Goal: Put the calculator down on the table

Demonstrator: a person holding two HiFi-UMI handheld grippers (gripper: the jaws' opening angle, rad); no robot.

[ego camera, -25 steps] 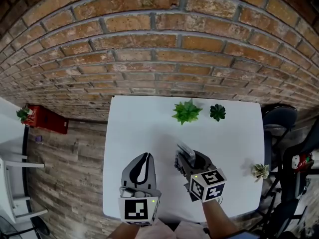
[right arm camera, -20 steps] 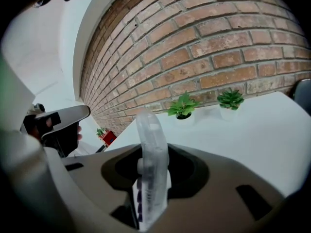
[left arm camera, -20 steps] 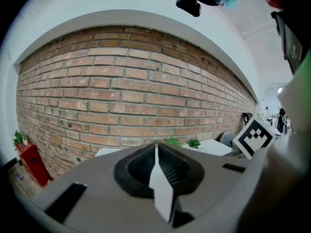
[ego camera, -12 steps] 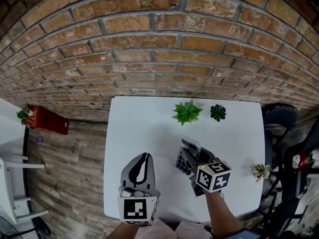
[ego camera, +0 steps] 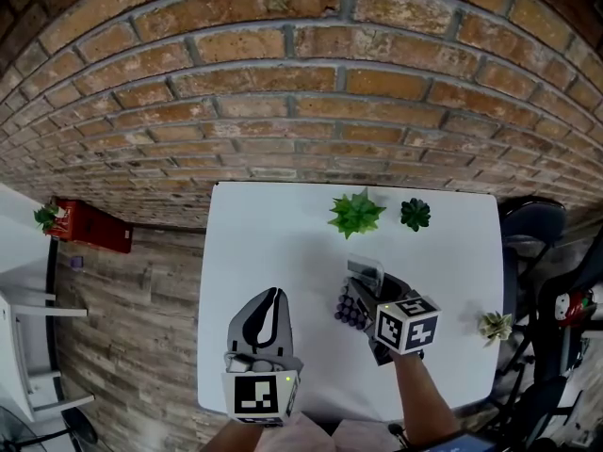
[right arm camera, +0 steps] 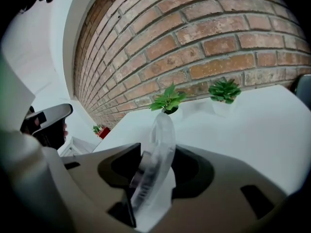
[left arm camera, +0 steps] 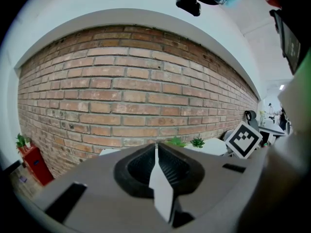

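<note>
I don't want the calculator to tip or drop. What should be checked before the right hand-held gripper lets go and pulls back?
1. Calculator down on the table: cannot tell; its lower edge is hidden.
2. Right hand-held gripper released: ok; its jaws have just been opening, and the calculator appears loose between them.
3. Calculator lying flat: not ok; it stands on edge, tilted.
4. Bare table around it: ok; both plants sit farther back.
5. Left hand-held gripper out of the way: ok; shut, empty, apart on the left.
</note>
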